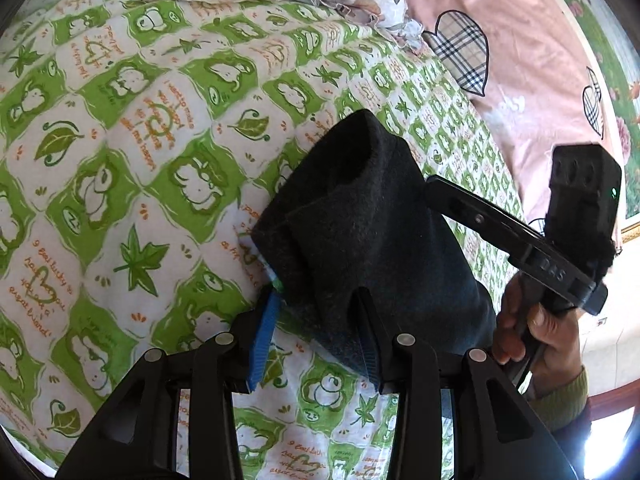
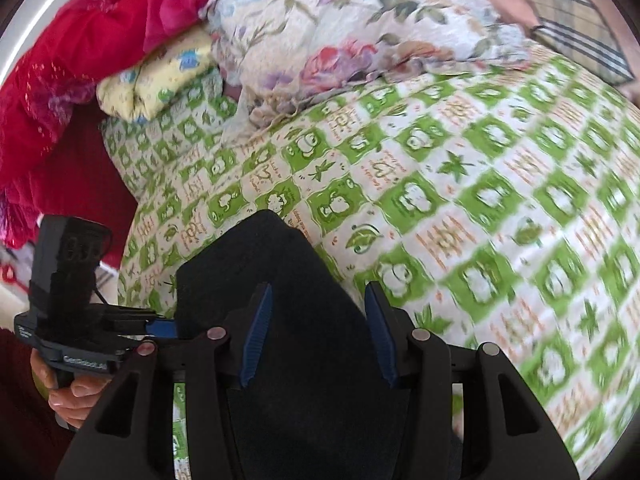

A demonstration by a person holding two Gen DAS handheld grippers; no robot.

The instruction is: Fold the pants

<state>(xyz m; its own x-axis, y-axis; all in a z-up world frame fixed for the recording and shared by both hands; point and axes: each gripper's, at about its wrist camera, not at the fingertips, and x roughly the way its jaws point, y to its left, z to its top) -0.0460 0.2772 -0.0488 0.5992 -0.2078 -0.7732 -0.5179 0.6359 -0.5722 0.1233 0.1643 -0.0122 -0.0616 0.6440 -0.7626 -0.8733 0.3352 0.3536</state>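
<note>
The black pants (image 1: 360,216) lie as a folded bundle on the green-and-white quilt (image 1: 132,148). My left gripper (image 1: 316,340) is open, its blue-padded fingers (image 1: 262,344) spread at the bundle's near edge, the right finger partly under cloth. In the right wrist view the pants (image 2: 288,280) fill the space between the open jaws of my right gripper (image 2: 320,332), blue pads on both sides, not pressing. Each gripper shows in the other's view: the right one (image 1: 560,264) and the left one (image 2: 80,328), hand-held.
A floral blanket (image 2: 340,32) and a yellow pillow (image 2: 156,80) lie at the bed's far end. A red cloth (image 2: 72,72) hangs at the left. A pink cover with plaid hearts (image 1: 520,60) lies to the right.
</note>
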